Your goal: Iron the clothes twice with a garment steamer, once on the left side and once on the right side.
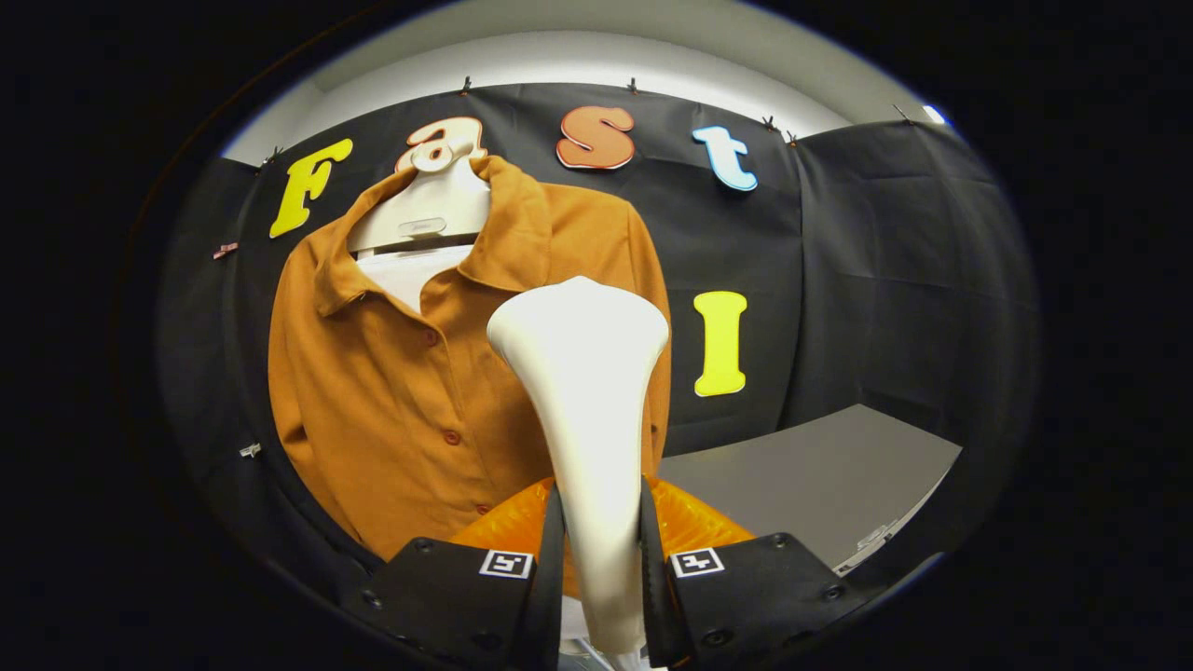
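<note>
Between the fingers: gripper (601, 578) clamped on the slim neck of the white, glossy plastic garment steamer (582, 373).
Handling: likely rigid, slippery, top-heavy; neck suited holding.
Garment: soft orange button-up shirt (391, 401) hung beyond, left, on a white hanger (424, 210).

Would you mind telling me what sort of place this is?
Probably a staged recording booth: black cloth walls, an orange shirt on a hanger form, a grey table. The gripper jaws clamp the steamer.

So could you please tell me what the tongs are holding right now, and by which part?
The tongs are shut on the white garment steamer, both fingers pressing its narrow handle below the flared head, in front of the orange shirt.
</note>
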Demonstrator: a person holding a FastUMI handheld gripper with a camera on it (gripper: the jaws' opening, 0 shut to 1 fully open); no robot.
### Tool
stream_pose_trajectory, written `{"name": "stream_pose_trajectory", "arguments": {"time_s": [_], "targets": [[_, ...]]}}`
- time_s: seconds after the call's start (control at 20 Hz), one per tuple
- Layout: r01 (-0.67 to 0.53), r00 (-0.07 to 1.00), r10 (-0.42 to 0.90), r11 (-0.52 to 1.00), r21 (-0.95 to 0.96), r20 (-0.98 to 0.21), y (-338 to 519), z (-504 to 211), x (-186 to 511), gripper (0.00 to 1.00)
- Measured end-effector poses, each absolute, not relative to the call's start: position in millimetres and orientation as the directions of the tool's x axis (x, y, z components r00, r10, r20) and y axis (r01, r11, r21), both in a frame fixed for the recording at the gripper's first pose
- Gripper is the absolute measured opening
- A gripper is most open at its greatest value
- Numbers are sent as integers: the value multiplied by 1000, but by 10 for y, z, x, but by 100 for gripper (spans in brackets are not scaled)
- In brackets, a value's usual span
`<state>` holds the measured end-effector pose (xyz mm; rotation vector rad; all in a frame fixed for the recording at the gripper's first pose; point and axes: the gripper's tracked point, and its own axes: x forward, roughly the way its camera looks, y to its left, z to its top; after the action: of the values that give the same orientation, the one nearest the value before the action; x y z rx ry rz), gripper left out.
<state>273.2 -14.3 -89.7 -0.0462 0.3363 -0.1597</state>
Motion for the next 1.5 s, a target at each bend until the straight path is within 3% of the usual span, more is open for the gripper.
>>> {"name": "stream_pose_trajectory", "arguments": {"time_s": [0.6,1.5], "targets": [[163,884,-190,982,-100,-427,-71,-1361,2956,39],[181,709,-194,979,-91,-678,-302,-2552,2613,39]]}}
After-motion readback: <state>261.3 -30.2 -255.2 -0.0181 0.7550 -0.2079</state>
